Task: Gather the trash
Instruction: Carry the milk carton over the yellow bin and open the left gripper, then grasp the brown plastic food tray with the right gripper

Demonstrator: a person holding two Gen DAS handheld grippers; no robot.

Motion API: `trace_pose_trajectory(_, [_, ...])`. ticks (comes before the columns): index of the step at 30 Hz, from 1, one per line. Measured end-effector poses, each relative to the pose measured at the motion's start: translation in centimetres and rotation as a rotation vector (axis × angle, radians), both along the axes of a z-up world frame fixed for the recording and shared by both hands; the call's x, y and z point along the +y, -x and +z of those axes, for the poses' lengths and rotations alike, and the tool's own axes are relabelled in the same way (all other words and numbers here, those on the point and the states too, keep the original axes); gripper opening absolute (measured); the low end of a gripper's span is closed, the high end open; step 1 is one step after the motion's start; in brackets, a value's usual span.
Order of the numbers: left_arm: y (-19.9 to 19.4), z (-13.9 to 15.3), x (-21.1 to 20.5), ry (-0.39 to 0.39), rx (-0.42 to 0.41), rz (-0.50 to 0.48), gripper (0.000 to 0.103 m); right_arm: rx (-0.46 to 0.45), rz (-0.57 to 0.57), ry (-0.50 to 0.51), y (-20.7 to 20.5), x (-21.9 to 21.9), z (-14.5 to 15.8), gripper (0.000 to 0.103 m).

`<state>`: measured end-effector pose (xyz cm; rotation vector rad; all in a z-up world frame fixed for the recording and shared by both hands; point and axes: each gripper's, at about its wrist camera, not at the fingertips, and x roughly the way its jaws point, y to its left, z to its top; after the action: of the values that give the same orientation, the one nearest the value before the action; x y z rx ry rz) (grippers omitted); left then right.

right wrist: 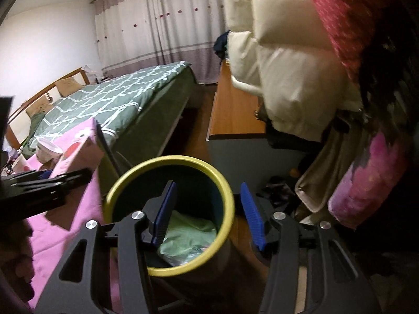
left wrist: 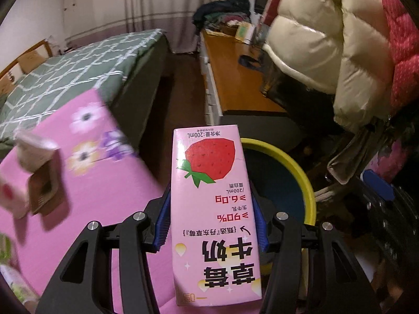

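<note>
My left gripper point(left wrist: 210, 196) is shut on a pink strawberry milk carton point(left wrist: 209, 157), which stands upright between the blue pads with its print upside down. Just behind and right of the carton is a dark bin with a yellow rim point(left wrist: 293, 167). In the right wrist view my right gripper point(right wrist: 207, 184) hangs open and empty over that bin point(right wrist: 117, 191). A crumpled green bag point(right wrist: 188, 238) lies at the bottom of the bin. The held carton point(right wrist: 78, 154) and the left gripper's black frame point(right wrist: 39, 191) show at the left, beside the bin.
A pink floral cloth point(left wrist: 99, 183) covers the surface on the left, with a blurred cup point(left wrist: 31, 151) and other small packages on it. Behind stand a green checked bed point(right wrist: 117, 99) and a wooden desk point(left wrist: 235, 78). A cream puffer jacket point(left wrist: 327, 39) hangs at right.
</note>
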<state>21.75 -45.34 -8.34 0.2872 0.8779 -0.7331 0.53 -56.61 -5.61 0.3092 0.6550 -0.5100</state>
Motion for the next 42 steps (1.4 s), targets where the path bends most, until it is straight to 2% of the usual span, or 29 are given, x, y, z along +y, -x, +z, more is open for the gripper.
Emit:
trace_pose_trajectory(4, [-0.1, -1.2, -3.1, -0.033, -0.001, -0.025, 0.052, 0.009, -0.020, -0.020, 0.4, -1.1, -0.9, 0.049])
trace_pose_trajectory(9, [-1.0, -2.7, -5.0, -0.077, 0.019, -0.023, 0.052, 0.018, -0.029, -0.041, 0.5, -2.0, -1.8, 0.049])
trace_pose_trajectory(11, [-1.3, -3.2, -5.4, -0.097, 0.024, -0.020, 0.057, 0.020, -0.032, -0.046, 0.5, -2.1, -1.9, 0.049])
trace_pose_trajectory(12, [-1.3, -3.4, -5.4, -0.098, 0.022, -0.016, 0.065, 0.020, -0.032, -0.048, 0.5, -2.0, -1.9, 0.049])
trace_pose_trajectory(16, [-1.2, -2.9, -4.7, -0.081, 0.018, -0.011, 0.068, 0.013, -0.034, -0.049, 0.6, -1.9, -1.6, 0.049])
trace_pose_trajectory(19, [-0.7, -0.9, -2.4, -0.032, 0.005, -0.002, 0.068, 0.009, -0.028, -0.047, 0.4, -1.7, -1.4, 0.049])
trace_pose_trajectory(23, [0.7, 2.8, 2.9, 0.048, -0.061, 0.042, 0.072, 0.007, -0.012, -0.047, -0.2, -0.8, -1.2, 0.050])
trace_pose_trajectory(25, [1.4, 4.4, 6.3, 0.078, -0.109, 0.081, 0.080, 0.005, 0.001, -0.048, -0.7, -0.3, -1.1, 0.050])
trace_pose_trajectory(30, [2.7, 7.1, 17.5, 0.113, -0.243, 0.258, 0.089, 0.005, 0.074, -0.044, -2.7, 2.6, -0.8, 0.050])
trace_pose_trajectory(35, [3.3, 7.3, 29.5, 0.117, -0.334, 0.497, 0.094, 0.010, 0.158, -0.026, -5.3, 6.4, -0.3, 0.050])
trace_pose_trajectory(38, [3.1, 6.2, 36.8, 0.089, -0.359, 0.663, 0.094, 0.012, 0.208, -0.016, -6.6, 8.9, 0.2, 0.050])
trace_pose_trajectory(42, [3.0, 4.3, 43.9, 0.059, -0.362, 0.815, 0.094, 0.021, 0.288, 0.004, -8.8, 12.8, 0.9, 0.050])
